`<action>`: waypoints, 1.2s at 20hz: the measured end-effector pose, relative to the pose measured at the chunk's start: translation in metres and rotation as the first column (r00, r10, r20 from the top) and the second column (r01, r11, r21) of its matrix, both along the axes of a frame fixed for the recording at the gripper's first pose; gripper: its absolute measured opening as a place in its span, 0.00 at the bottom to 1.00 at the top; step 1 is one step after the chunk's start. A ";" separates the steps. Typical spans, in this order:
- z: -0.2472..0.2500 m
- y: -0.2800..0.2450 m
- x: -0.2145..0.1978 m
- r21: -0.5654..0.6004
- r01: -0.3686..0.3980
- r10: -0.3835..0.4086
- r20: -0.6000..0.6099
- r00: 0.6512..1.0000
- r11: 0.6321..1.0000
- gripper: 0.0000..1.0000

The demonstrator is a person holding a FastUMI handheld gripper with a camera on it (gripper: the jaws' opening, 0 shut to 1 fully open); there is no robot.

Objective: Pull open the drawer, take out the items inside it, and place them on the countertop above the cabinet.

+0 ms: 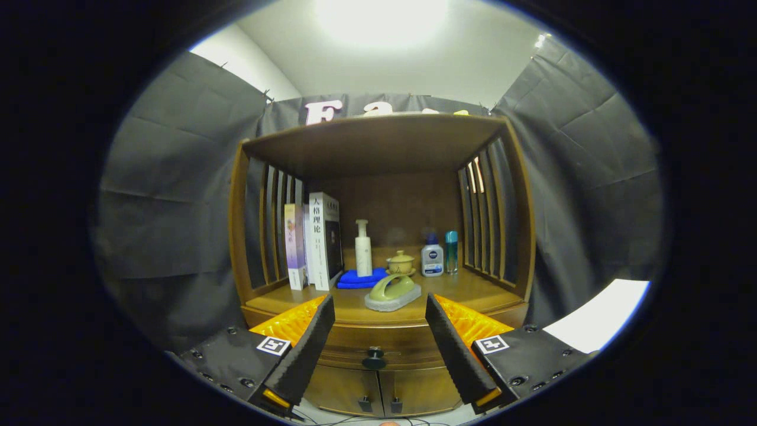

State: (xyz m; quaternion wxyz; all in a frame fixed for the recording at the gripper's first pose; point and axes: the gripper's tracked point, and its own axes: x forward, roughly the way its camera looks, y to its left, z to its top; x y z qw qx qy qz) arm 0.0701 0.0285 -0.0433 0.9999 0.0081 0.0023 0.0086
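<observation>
Gripper view: the claw (376,343) faces a wooden cabinet (381,195) head-on, its two fingers spread wide apart and holding nothing.
Claw state: open; the gap between the fingers frames the drawer front.
Drawer: the drawer (378,343) sits flush and closed, straight ahead between the fingers, with its dark round knob (374,357) midway between them and a little short of the tips.
Drawer contents: hidden behind the closed front, so whether anything lies inside cannot be told.
Countertop: the countertop (461,290) lies just beyond and above the drawer. On it, nearest the fingers, rests a green-handled brush on a grey base (392,292); further beyond stand a blue cloth (361,278), a white pump bottle (363,248), a small lidded pot (400,263), a blue-capped white bottle (432,255), a teal bottle (451,251) and upright books (313,242) toward the left finger's side.
Progress: the scene fits two stages. Either the drawer is waiting to be pulled open, or items already stand on top and the drawer has been shut again; a closed front with a stocked countertop does not settle which.
Lower doors: two cabinet doors (378,390) sit below the drawer, closed.
</observation>
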 end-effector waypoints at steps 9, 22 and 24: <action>0.018 0.006 -0.082 -0.014 -0.011 0.011 0.017 1.000 1.000 0.98; 0.014 0.021 -0.088 -0.002 -0.066 0.066 0.026 0.997 0.998 0.98; 0.008 0.021 -0.086 -0.019 -0.065 0.065 0.010 0.998 0.998 0.98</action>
